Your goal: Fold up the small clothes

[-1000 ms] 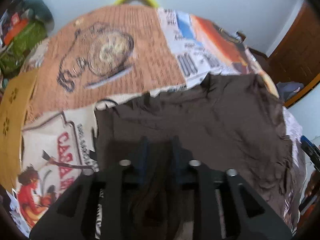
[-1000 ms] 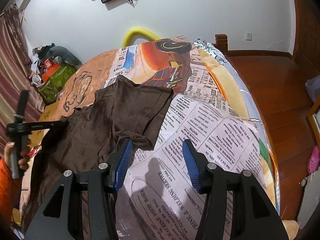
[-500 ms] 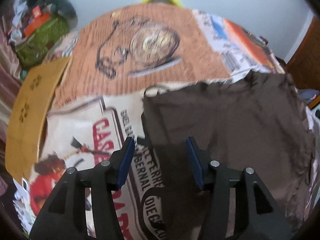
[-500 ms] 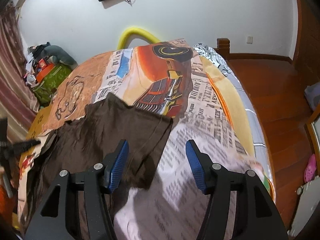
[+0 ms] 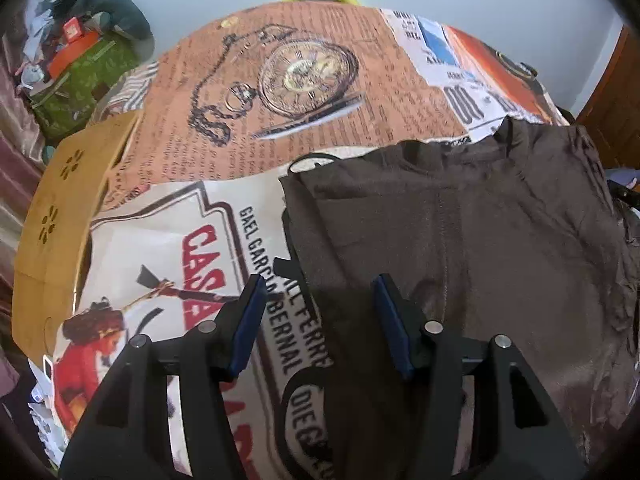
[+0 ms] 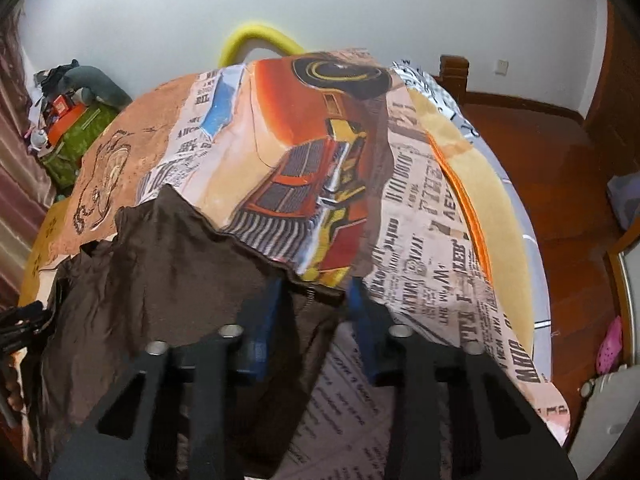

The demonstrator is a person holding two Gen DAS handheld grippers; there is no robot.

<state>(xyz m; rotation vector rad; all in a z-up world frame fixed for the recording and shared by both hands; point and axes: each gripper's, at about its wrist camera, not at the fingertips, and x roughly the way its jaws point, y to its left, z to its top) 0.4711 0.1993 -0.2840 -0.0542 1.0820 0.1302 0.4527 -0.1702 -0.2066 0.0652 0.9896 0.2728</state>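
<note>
A dark brown garment (image 5: 460, 248) lies spread on the printed bedspread (image 5: 280, 80). My left gripper (image 5: 318, 292) is open and empty, its blue pads astride the garment's left edge, just above it. In the right wrist view the garment (image 6: 160, 280) fills the lower left. My right gripper (image 6: 314, 292) is partly closed around the garment's hemmed right corner, which lies between the blue fingers (image 6: 264, 320); the pads are still apart.
A tan wooden board (image 5: 60, 232) lies at the bed's left edge. A green bag with clutter (image 5: 76, 76) stands at the far left. A yellow foam tube (image 6: 260, 40) arches behind the bed. Wooden floor (image 6: 560, 184) lies to the right.
My left gripper let go of the garment's edge and opened. My right gripper moved forward to the garment's right corner and its jaws narrowed around it.
</note>
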